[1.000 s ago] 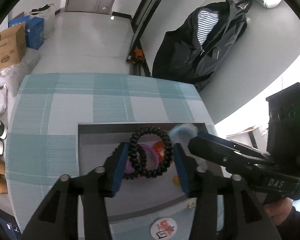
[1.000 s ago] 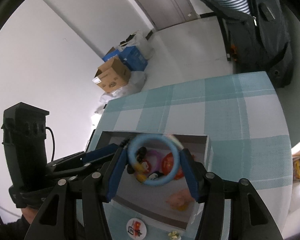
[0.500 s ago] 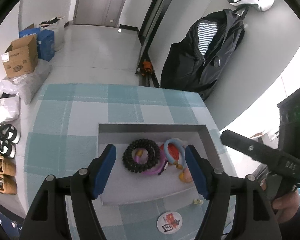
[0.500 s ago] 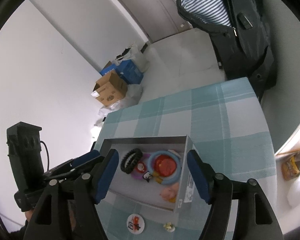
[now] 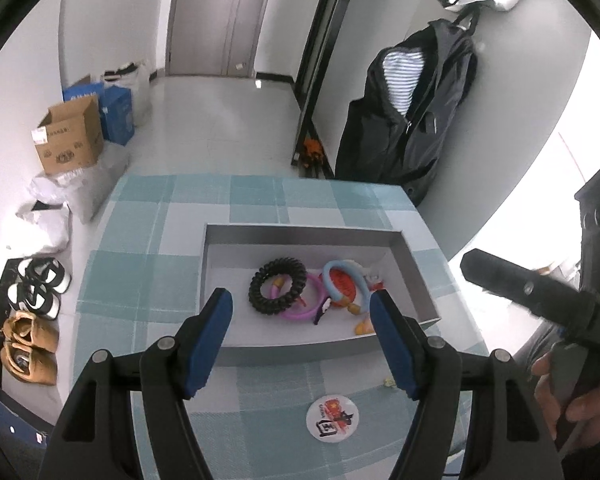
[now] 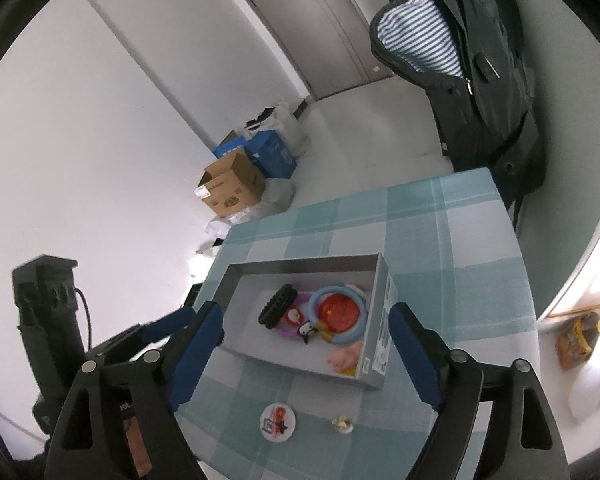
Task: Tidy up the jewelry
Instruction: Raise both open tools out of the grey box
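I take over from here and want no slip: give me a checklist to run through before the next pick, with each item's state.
1. Left gripper open and holding nothing: ok.
2. Right gripper open and holding nothing: ok.
3. Black coil hair tie and blue ring lying inside the grey box: ok.
4. All pieces in the box: not ok; the round badge and a small pale trinket lie on the checked tablecloth in front of it.
5. Open path down to the badge: ok.
6. What the trinket is: cannot tell, too small.
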Tool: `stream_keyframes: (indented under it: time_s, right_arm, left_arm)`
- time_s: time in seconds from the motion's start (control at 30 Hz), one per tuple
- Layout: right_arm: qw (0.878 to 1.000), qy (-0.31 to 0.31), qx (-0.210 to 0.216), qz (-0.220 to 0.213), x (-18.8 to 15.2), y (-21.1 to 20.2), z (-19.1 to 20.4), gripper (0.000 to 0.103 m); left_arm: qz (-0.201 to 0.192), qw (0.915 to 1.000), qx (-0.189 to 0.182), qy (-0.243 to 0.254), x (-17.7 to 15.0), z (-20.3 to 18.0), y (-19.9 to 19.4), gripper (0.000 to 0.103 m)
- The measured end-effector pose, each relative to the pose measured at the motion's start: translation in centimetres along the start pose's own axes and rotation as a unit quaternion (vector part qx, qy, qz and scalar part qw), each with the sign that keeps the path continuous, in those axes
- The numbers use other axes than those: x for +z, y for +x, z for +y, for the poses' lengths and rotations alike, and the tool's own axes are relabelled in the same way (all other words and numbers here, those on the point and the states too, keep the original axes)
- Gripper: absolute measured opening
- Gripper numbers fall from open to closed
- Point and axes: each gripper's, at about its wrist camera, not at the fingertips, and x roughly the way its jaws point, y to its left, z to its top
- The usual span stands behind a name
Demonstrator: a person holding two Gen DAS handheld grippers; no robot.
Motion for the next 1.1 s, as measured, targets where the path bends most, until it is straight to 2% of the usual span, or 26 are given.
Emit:
stream_keyframes:
  time_s: [0.1,0.23,0.33,0.43,0.6,0.7,0.8,0.93,1.1]
  right_arm:
    - [1.000,0.003,-0.003,-0.003,-0.5,-0.4,0.0,0.091]
    - [1.000,0.002,-0.009,-0.008,-1.1,-1.2,0.0,0.096]
    - [1.000,0.006,-0.016,-0.005,-1.6,-1.6,-0.3,0.097]
    - [1.000,0.004,-0.022,-0.002,-2.2,-1.8,-0.5,0.097]
    - [0.998,-0.043,-0.043,0.012,-3.4,-1.6,0.2,0.097]
    - [0.998,-0.045,-0.039,0.027,-4.2,-1.3,-0.1,0.097]
    - [0.998,-0.038,-0.042,0.036,-4.7,-1.1,-0.7,0.097]
    - [0.997,-0.041,-0.043,0.048,-5.3,-1.0,-0.9,0.096]
    - [0.995,-0.055,-0.043,0.074,-6.1,-0.2,-0.4,0.085]
  left_arm:
    - [-0.010,0.9999,0.011,0.001,-0.6,-0.8,-0.6,0.067]
    - [0.001,0.9998,0.019,0.009,-1.7,-1.3,-0.5,0.067]
    - [0.007,0.9995,0.028,0.011,-2.5,-1.4,-0.7,0.068]
    - [0.018,0.9994,0.029,0.008,-3.3,-1.5,-0.4,0.076]
    - [0.031,0.9989,0.031,0.017,-4.2,-2.1,-0.1,0.077]
    - [0.038,0.9987,0.030,0.018,-4.6,-2.2,-0.1,0.077]
    - [0.064,0.9976,0.024,0.011,-5.1,-2.0,0.7,0.078]
    - [0.091,0.9953,0.034,0.010,-5.7,-2.1,1.4,0.078]
    - [0.109,0.9924,0.056,0.009,-6.2,-1.9,1.5,0.078]
